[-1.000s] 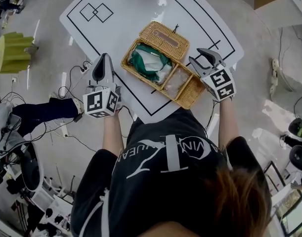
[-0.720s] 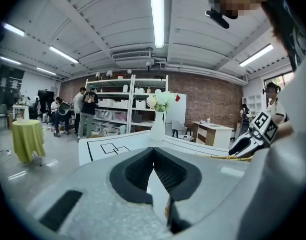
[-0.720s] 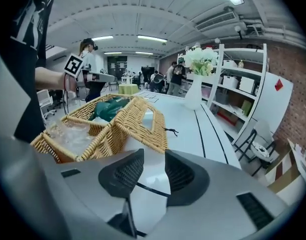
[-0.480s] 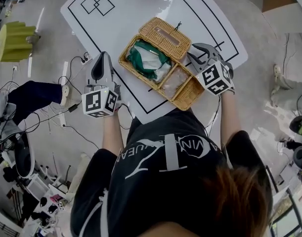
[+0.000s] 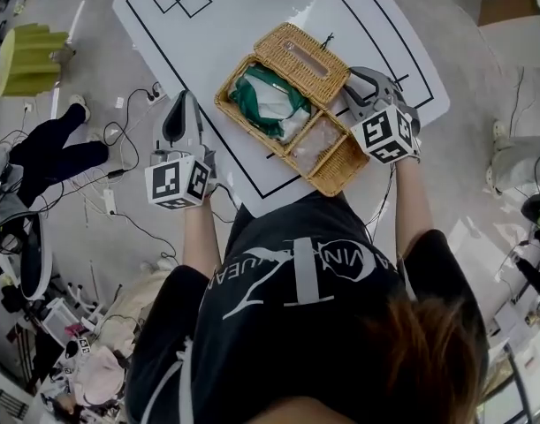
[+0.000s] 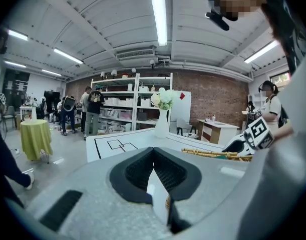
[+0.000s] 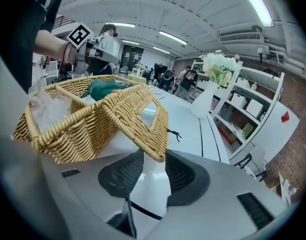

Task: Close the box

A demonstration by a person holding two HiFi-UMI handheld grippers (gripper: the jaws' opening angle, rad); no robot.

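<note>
Two-handed, from the head view: holds the left gripper (image 5: pixel 183 102) about level off the table's (image 5: pixel 252 7) near-left edge, pointing far, tips pressed together on nothing. Reaches the right gripper (image 5: pixel 352 91) in from the right, tilted down, to the right-hand corner of the lid (image 5: pixel 303 62), propped up along the far side of the open wicker box (image 5: pixel 336 162). Finds the wicker box close to the table's near edge, with bare tabletop far and left of it.

From the left gripper view: shows the left gripper (image 6: pixel 153 151) with pads met at the tips, wicker box rim (image 6: pixel 213 155) off to the right, bare table (image 6: pixel 100 151) ahead.

From the right gripper view: shows the right gripper (image 7: pixel 154 159) partway closed, pads set against the lid's (image 7: pixel 137 119) lower corner, filling the gap. Leaves open table (image 7: pixel 193 129) right of the wicker box (image 7: pixel 77 129).
</note>
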